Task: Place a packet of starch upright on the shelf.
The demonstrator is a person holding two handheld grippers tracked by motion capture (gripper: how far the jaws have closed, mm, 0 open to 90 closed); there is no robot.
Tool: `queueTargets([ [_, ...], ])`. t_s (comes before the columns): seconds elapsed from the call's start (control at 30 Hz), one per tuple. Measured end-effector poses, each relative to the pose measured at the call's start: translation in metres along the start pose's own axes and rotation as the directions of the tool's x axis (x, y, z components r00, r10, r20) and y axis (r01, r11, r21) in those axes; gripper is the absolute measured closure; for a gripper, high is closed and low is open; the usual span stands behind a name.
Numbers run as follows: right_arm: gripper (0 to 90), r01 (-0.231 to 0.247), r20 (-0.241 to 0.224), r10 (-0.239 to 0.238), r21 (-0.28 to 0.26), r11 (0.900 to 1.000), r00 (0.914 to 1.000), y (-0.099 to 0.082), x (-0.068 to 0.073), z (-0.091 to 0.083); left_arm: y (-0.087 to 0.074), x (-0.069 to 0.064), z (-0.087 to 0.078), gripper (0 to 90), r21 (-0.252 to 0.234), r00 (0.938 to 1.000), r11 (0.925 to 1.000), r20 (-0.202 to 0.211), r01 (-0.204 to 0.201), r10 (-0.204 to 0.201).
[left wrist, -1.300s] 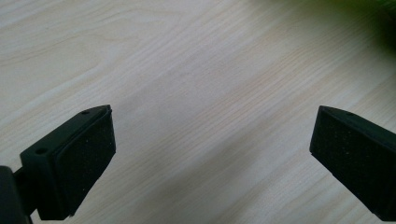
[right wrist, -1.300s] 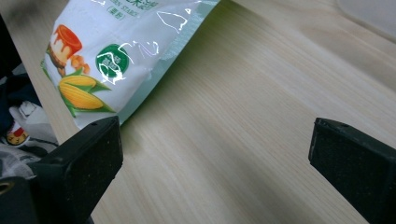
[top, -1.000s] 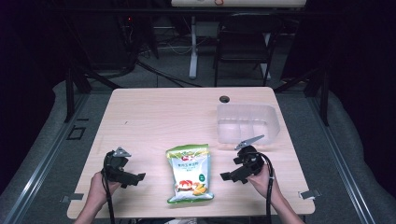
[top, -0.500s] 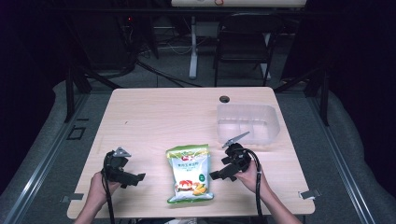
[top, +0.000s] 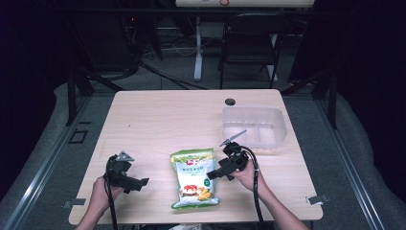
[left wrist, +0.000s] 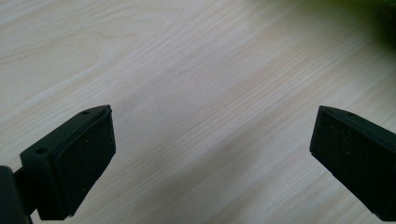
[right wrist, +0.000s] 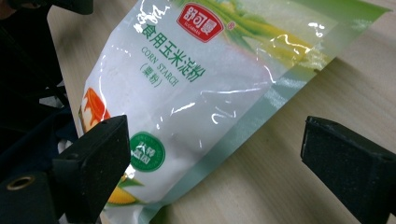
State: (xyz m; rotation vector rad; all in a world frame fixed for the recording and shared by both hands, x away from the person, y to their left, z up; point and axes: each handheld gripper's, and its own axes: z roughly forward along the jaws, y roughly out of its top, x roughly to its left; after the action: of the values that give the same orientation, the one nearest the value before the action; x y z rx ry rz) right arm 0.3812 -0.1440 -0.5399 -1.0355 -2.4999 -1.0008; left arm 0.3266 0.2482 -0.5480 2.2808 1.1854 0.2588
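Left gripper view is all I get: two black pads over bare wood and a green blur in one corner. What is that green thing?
Observer: A bag of corn starch, lying flat on the table.
Operator: Is anyone reaching for it?
Observer: The right hand-held gripper is at the bag's right edge, jaws open, with the edge between them in the right gripper view.
Operator: Anything else out there?
Observer: A clear plastic tub stands at the far right of the table; it looks empty.
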Motion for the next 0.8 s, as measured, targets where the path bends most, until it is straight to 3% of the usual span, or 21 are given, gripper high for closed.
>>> queueTargets([
  [0.43,15.0,-0.018,0.0,0.018,0.007,0.9998,0.9998,0.022,-0.007,0.017,-0.001,0.0,0.0,0.3,0.008,1.0,1.0,-0.006,0.001,-0.001],
  [0.47,18.5,-0.056,0.002,0.056,-0.02,0.9982,0.9984,0.023,-0.008,0.022,-0.001,0.0,0.0,0.3,0.008,1.0,1.0,-0.006,0.001,-0.001],
  [0.5,19.5,-0.04,0.006,0.04,-0.008,0.9992,0.9992,0.024,-0.011,0.022,-0.001,0.0,0.0,0.3,0.008,1.0,1.0,-0.007,0.003,-0.003],
  [0.63,23.1,-0.064,0.02,0.064,-0.019,0.9978,0.9977,0.025,-0.01,0.026,-0.001,0.0,0.0,0.3,0.009,1.0,0.9999,-0.009,0.005,-0.005],
  [0.8,38.3,-0.087,-0.004,0.087,-0.044,0.9952,0.9962,0.024,-0.011,0.025,-0.001,0.0,0.0,0.3,0.011,0.9999,0.9999,-0.01,0.009,-0.008],
])
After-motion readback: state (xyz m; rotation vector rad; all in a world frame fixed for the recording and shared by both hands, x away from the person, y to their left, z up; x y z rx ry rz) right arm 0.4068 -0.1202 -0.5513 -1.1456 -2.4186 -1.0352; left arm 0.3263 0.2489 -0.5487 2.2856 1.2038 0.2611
